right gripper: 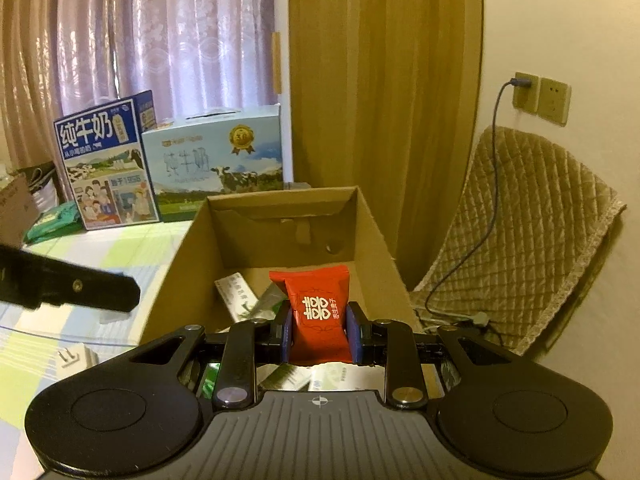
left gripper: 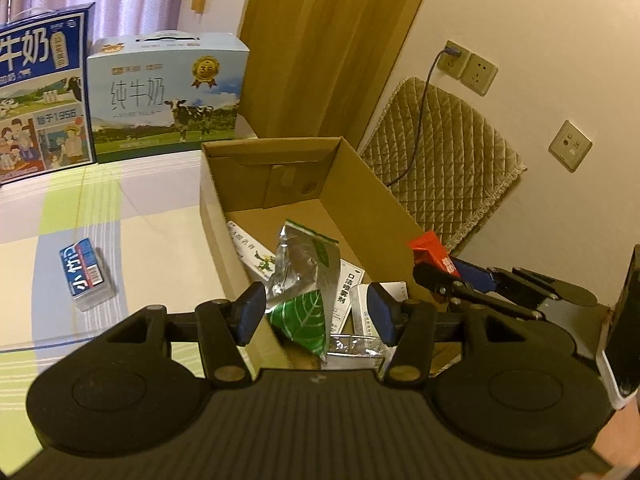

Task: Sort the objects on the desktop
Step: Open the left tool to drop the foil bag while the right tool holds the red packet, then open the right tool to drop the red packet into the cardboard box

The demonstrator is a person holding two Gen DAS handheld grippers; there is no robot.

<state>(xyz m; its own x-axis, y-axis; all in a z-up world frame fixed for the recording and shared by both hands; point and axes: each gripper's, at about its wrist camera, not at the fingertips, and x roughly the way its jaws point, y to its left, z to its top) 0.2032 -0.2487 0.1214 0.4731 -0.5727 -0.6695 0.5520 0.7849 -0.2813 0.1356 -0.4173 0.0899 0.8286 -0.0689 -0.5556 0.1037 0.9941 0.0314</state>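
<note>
While our right gripper (right gripper: 319,330) hangs over the near end of the open cardboard box (right gripper: 372,232), its jaws are clamped on a red packet (right gripper: 316,312), which stands upright between the blue pads. Our left gripper (left gripper: 314,312) has its jaws apart, straddling the box's left wall above a green-and-silver foil pouch (left gripper: 304,280) that lies inside. We cannot tell whether the pads touch that pouch. White medicine boxes (left gripper: 346,292) crowd the near floor of the box, while its far half is bare cardboard. On the tablecloth (left gripper: 168,248) left of the box, a small blue-and-white carton (left gripper: 86,274) lies alone with open cloth around it. Two milk cases (left gripper: 166,96) stand along the far edge, and a quilted cushion (right gripper: 532,240) leans on the wall to the right.
</note>
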